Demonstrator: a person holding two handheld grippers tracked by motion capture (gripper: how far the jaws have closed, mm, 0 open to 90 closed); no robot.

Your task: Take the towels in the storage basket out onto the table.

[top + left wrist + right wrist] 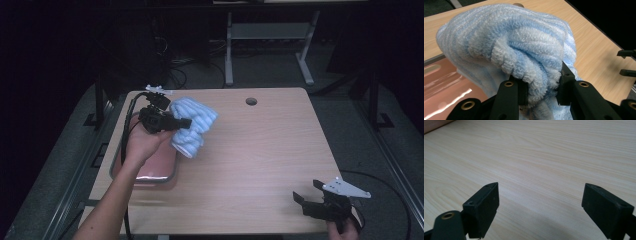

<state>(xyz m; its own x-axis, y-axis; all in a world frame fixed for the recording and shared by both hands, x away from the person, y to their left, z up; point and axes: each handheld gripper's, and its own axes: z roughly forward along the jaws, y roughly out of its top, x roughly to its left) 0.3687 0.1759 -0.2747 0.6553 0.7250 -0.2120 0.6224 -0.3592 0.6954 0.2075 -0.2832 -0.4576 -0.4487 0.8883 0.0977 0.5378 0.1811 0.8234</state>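
A bunched light-blue and white striped towel (192, 125) hangs above the left half of the wooden table (260, 160). My left gripper (186, 123) is shut on it from the left, held up in a person's hand. In the left gripper view the towel (509, 47) bulges over both black jaws, which pinch a thick fold between them (541, 86). My right gripper (306, 192) rests at the table's near right corner, open, pointing left. Its own view shows the jaws wide apart (540, 205) over bare wood, nothing between them.
A pinkish-red metal tray (150, 167) lies on the table's left edge, just below and left of the towel; its shiny floor (446, 85) appears under the cloth. A round cable hole (251, 101) sits near the far edge. Dark floor and desk legs lie beyond.
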